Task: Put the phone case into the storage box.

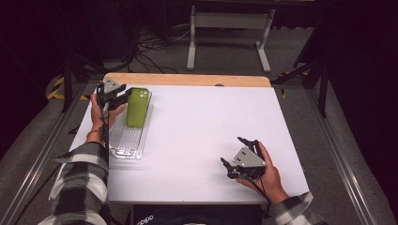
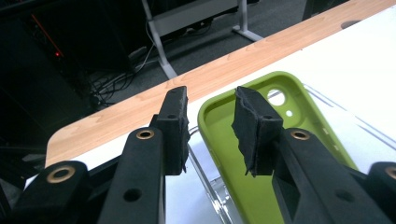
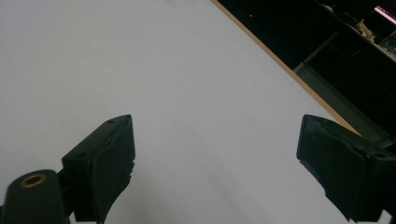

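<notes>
**Left claw poised at a green phone case in a clear tray**

The left claw (image 2: 210,133) sits at the far left of the white tabletop (image 1: 202,136), its two black jaws a narrow gap apart with nothing pinched between them. No pad touches anything; the gap frames the near corner of a lime-green phone case (image 2: 275,154). The narrow opening suits the case's thin rim, so the claw is probably either lining up to grip that edge or has just let it go; the pictures do not settle which.

The phone case (image 1: 137,107) lies hollow side up, camera cut-out toward the far end, propped on the far end of a clear plastic tray (image 1: 127,140). That tray lies lengthwise along the tabletop's left side, giving the case a fixed resting place within easy reach of the left hand (image 1: 101,115).

The right claw (image 1: 240,154) rests well apart, near the front right of the tabletop, jaws spread wide and empty over bare white surface, seemingly parked out of the way.
</notes>
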The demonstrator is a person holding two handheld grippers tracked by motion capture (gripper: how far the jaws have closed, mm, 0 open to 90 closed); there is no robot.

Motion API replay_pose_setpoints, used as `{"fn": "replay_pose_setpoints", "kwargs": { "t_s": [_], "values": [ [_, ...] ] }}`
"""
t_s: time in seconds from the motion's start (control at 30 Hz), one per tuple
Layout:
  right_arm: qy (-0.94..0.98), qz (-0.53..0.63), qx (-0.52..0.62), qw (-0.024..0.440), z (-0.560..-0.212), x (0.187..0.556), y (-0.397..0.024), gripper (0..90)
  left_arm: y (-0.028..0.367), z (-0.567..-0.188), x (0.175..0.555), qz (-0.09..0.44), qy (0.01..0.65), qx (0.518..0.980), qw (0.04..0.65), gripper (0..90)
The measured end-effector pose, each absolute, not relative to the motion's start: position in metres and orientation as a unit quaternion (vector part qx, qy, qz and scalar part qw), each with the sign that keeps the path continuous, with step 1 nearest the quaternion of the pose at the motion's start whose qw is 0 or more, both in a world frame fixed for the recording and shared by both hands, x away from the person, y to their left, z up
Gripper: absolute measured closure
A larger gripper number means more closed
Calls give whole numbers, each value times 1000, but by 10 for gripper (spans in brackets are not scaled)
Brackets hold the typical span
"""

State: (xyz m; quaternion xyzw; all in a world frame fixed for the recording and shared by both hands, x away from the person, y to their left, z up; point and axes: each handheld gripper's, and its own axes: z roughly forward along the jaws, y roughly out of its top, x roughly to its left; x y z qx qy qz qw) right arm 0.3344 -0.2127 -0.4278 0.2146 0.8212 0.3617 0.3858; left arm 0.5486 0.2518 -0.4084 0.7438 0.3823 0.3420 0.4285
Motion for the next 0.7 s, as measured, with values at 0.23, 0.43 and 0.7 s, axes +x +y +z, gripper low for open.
{"fn": "replay_pose_setpoints", "kwargs": {
  "t_s": [0.23, 0.43, 0.7],
  "values": [
    [817, 371, 220, 381, -427, 335, -214, 123, 251, -401, 539, 343, 376, 735, 449, 659],
    [814, 379, 226, 379, -426, 335, -216, 123, 250, -397, 531, 344, 367, 732, 460, 659],
    [809, 386, 226, 381, -424, 334, -216, 125, 248, -390, 516, 350, 351, 727, 475, 659]
  ]
}}
